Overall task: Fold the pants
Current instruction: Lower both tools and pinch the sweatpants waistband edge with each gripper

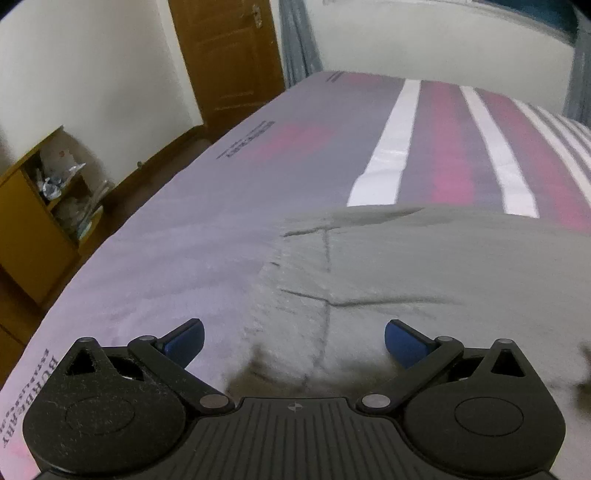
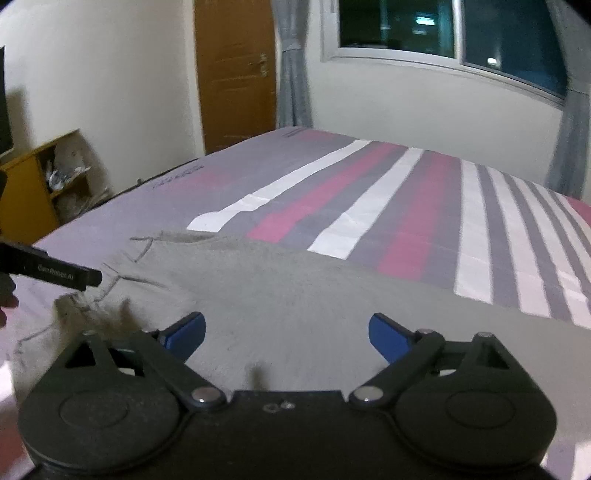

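Grey pants [image 1: 424, 266] lie spread flat on the striped bed sheet [image 1: 192, 229]. In the left wrist view their left edge with seams and a dark fold sits just ahead of my left gripper [image 1: 294, 341], which is open and empty above the cloth. In the right wrist view the pants [image 2: 288, 295] fill the near bed, and my right gripper [image 2: 287, 334] is open and empty over them. The left gripper's black body [image 2: 55, 271] shows at the left of that view, above the pants' seamed end.
The bed sheet [image 2: 388, 192] has pink, grey and white stripes. A yellow shelf unit [image 1: 40, 192] with clutter stands by the wall at the left. A wooden door [image 2: 236, 74], curtains and a window [image 2: 443, 29] lie beyond the bed.
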### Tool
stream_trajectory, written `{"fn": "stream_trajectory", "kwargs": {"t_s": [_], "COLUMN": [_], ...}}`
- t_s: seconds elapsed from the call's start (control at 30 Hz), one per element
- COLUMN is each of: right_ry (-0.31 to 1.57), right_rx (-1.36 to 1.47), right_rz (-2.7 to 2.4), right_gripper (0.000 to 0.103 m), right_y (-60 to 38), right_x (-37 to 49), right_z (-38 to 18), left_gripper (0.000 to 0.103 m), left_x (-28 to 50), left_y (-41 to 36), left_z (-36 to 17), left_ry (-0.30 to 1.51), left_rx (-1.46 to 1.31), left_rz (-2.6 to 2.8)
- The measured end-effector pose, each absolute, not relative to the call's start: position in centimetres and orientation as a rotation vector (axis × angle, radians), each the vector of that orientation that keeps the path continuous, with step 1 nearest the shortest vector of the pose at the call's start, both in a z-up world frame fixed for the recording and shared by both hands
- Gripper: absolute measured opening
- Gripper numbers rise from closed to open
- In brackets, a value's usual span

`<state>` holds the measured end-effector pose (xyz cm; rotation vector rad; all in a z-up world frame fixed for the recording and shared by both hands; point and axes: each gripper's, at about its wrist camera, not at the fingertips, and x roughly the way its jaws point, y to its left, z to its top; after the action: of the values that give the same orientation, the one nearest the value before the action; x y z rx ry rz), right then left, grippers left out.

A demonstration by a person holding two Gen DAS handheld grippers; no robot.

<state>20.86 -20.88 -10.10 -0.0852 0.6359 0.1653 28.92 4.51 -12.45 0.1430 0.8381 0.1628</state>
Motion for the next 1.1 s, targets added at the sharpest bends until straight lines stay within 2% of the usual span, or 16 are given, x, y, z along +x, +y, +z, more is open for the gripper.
{"fn": "stream_trajectory", "kwargs": {"t_s": [0.4,0.5,0.63,0.67,0.73,0.77,0.8,0.83,0.87,0.9,1.03,1.1], "right_ry": [0.768,0.816,0.847,0.852,0.878,0.898,0.901,0.898,0.897,0.895,0.814,0.767], "right_rx": [-0.145,-0.165,-0.173,-0.182,-0.188,-0.184,-0.178,-0.176,-0.173,-0.164,-0.209,-0.195], "right_rz": [0.209,0.211,0.2,0.191,0.195,0.207,0.229,0.257,0.28,0.298,0.33,0.349], "right_gripper": [0.095,0.088,0.084,0.084,0.084,0.083,0.07,0.046,0.029,0.01,0.007,0.007], "right_y": [-21.7,-22.2,-23.0,-23.2,-23.4,-23.6,-23.6,-23.5,-23.3,-23.1,-22.2,-22.0], "right_x": [32.5,35.5,37.6,38.2,39.0,39.4,39.4,39.3,39.0,38.6,34.6,31.7], "right_z": [-14.6,-15.6,-16.7,-17.0,-17.7,-18.2,-18.5,-18.5,-18.3,-18.1,-16.2,-14.4], "left_gripper": [0.103,0.103,0.102,0.093,0.084,0.067,0.06,0.051,0.043,0.041,0.028,0.026], "left_x": [36.2,37.5,38.5,38.6,38.5,38.5,38.2,38.1,38.0,37.9,36.1,34.4], "left_y": [7.8,8.6,9.6,9.8,9.5,9.0,8.4,7.8,7.5,7.2,6.9,7.3], "left_z": [-16.8,-17.3,-18.5,-18.9,-19.3,-19.4,-19.3,-19.2,-19.1,-18.9,-18.1,-17.1], "left_ry": [0.906,0.92,0.94,0.938,0.928,0.919,0.906,0.902,0.899,0.894,0.855,0.831], "left_rx": [0.112,0.058,-0.028,-0.047,-0.05,-0.034,-0.027,-0.008,0.003,0.008,0.003,0.001], "left_rz": [0.181,0.135,0.089,0.067,0.038,0.023,-0.004,-0.006,-0.012,-0.01,0.021,0.029]}}
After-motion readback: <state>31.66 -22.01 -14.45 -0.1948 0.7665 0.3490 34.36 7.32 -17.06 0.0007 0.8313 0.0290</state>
